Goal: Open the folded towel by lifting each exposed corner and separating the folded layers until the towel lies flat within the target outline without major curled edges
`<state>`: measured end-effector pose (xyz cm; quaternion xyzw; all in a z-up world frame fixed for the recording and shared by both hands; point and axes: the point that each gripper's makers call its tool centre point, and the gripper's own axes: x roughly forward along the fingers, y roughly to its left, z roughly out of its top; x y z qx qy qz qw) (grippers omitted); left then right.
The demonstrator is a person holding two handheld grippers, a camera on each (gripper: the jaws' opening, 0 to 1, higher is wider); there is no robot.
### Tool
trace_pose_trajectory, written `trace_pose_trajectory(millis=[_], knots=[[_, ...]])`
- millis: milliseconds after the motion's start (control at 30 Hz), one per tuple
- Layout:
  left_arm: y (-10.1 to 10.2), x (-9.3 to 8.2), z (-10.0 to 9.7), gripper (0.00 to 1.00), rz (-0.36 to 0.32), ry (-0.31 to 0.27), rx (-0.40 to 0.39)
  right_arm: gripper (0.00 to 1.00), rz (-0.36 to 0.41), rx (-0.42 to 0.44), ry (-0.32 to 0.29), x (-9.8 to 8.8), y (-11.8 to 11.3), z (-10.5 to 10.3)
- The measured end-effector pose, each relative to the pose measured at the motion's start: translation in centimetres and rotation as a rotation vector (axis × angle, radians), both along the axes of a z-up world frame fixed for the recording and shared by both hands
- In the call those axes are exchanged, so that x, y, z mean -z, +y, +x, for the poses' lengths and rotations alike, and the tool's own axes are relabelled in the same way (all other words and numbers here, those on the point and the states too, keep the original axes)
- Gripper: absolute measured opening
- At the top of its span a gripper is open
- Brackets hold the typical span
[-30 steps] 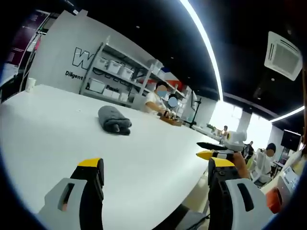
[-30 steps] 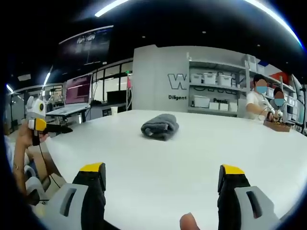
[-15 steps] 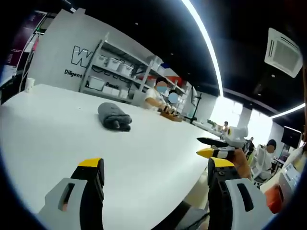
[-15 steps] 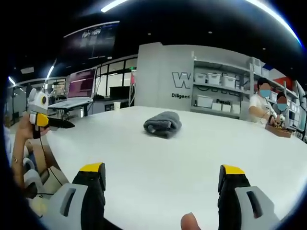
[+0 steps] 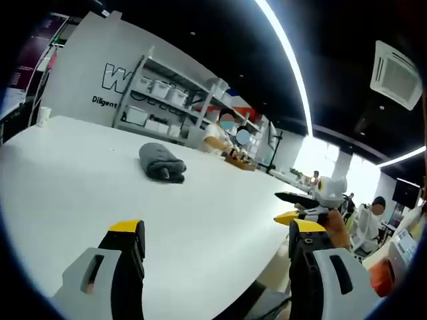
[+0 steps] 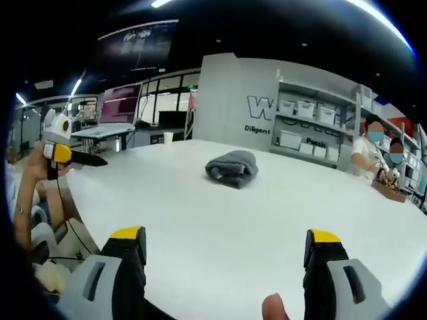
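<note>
A grey folded towel (image 5: pixel 161 162) lies bunched on the white table (image 5: pixel 80 180), far ahead of both grippers; in the right gripper view the towel (image 6: pixel 232 168) sits mid-table. My left gripper (image 5: pixel 217 232) is open over the table's near edge, nothing between its jaws. My right gripper (image 6: pixel 227 241) is open too, well short of the towel. The right gripper (image 5: pixel 300 207) comes into the left gripper view from the right, and the left gripper (image 6: pixel 70 157) into the right gripper view from the left, both off the table's edge. No target outline is visible.
Shelves with white bins (image 5: pixel 157 100) stand behind the table (image 6: pixel 200 220). Two people (image 5: pixel 230 137) sit at a bench past the towel. A white cup (image 5: pixel 43 117) stands at the table's far left. More desks and people are at the right.
Both views have shifted slightly as the hands moved; the towel sits a little lower in the right gripper view. The towel itself has not moved. Both grippers stay open.
</note>
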<state>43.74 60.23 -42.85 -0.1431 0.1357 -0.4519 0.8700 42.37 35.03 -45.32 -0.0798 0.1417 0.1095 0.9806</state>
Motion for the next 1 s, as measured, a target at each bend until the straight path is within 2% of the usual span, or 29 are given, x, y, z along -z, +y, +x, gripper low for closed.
trace_pose_trajectory(millis=[333,500,1000], knots=[[-0.07,0.03,-0.05,0.87,0.001,0.001,0.003,0.99,-0.001,-0.003,0.012,0.20,0.12,0.04],[-0.36,-0.76,-0.37,0.87,-0.011,-0.020,0.017,0.99,-0.002,0.002,0.018,0.29,-0.07,0.20],[-0.15,-0.28,0.48,0.99,0.036,-0.018,-0.011,0.99,0.000,-0.002,0.032,0.33,-0.23,0.84]])
